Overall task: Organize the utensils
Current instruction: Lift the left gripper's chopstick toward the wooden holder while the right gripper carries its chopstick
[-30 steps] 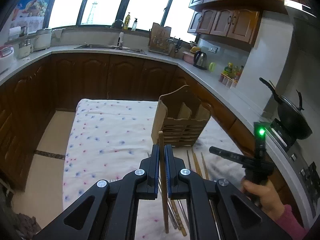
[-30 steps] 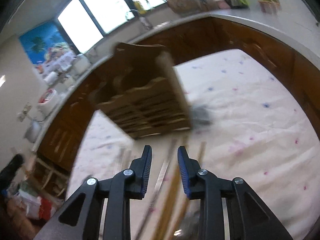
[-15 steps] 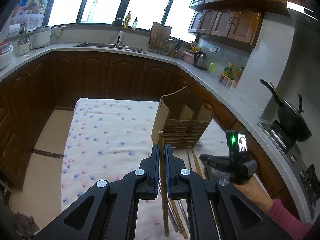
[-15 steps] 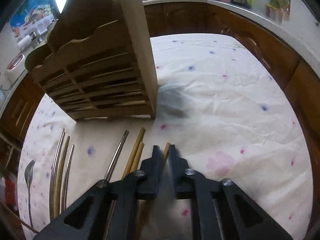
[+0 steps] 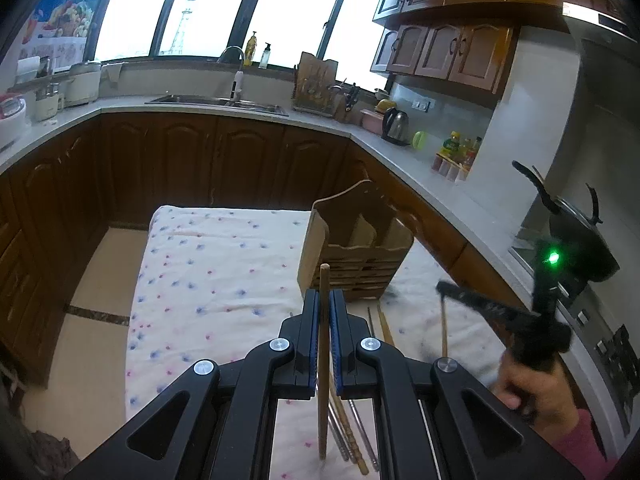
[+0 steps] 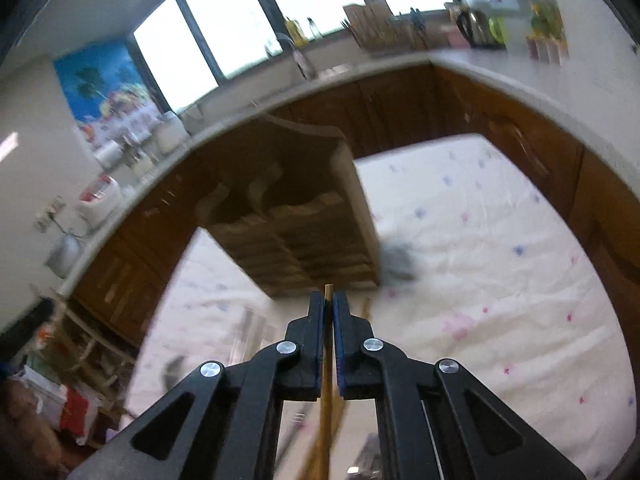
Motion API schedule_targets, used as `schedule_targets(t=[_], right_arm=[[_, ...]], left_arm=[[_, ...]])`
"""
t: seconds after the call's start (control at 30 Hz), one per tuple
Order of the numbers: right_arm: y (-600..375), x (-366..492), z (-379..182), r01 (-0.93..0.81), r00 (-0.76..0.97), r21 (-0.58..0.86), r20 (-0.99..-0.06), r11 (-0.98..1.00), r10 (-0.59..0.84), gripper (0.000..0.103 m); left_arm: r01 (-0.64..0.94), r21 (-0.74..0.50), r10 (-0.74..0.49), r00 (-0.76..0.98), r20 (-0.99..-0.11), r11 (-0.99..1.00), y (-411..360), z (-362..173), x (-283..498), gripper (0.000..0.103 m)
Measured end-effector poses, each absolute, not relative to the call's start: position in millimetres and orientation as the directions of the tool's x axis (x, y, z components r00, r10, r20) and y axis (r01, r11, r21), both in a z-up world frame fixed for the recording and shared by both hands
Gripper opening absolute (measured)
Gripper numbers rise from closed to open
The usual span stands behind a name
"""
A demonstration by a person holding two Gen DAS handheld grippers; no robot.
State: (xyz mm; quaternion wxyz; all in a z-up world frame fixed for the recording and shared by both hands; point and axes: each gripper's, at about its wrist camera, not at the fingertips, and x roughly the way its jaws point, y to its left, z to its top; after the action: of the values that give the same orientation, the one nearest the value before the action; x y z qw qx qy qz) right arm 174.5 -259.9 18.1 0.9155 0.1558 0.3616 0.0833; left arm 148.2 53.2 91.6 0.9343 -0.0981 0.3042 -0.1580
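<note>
My left gripper [image 5: 323, 300] is shut on a wooden chopstick [image 5: 323, 360], held upright above the floral tablecloth [image 5: 208, 280], just in front of the wooden utensil holder [image 5: 356, 252]. My right gripper [image 6: 328, 302] is shut on a thin wooden chopstick [image 6: 326, 396] and is raised off the cloth, facing the holder [image 6: 296, 224]. In the left wrist view the right gripper [image 5: 444, 288] is at the right with its chopstick [image 5: 443, 328] hanging down. Several chopsticks and metal utensils [image 5: 352, 428] lie on the cloth below my left gripper.
The table is ringed by brown cabinets and a grey countertop [image 5: 420, 160]. A black wok [image 5: 576, 236] stands on the stove at the right. A sink [image 5: 216, 100], a kettle [image 5: 394, 124] and bottles line the counter. A grey smudge [image 6: 396, 260] marks the cloth beside the holder.
My right gripper closed on a chopstick on the cloth and lifted it up toward the holder. My left gripper kept its chopstick and hardly moved.
</note>
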Motion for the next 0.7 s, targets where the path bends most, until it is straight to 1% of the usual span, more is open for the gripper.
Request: schedule_targets(t=[0.2, 0.4, 0.7], right_arm=[[-259, 162, 62, -0.093, 0.797, 0.355, -0.533, 0.93, 0.283, 0.004], [-254, 155, 95, -0.121, 0.844, 0.336, -0.46, 0.934, 0.274, 0.004], [-255, 162, 121, -0.119, 0.896, 0.315, -0.374, 0.942, 0.238, 0.004]], left_arm=[[0.245, -0.275, -0.358, 0.774, -0.522, 0.93, 53, 99, 142, 0.004], [0.248, -0.269, -0.356, 0.782, -0.512, 0.931, 53, 103, 143, 0.004], [0.259, -0.265, -0.359, 0.801, -0.478, 0.929, 51, 115, 151, 0.004]])
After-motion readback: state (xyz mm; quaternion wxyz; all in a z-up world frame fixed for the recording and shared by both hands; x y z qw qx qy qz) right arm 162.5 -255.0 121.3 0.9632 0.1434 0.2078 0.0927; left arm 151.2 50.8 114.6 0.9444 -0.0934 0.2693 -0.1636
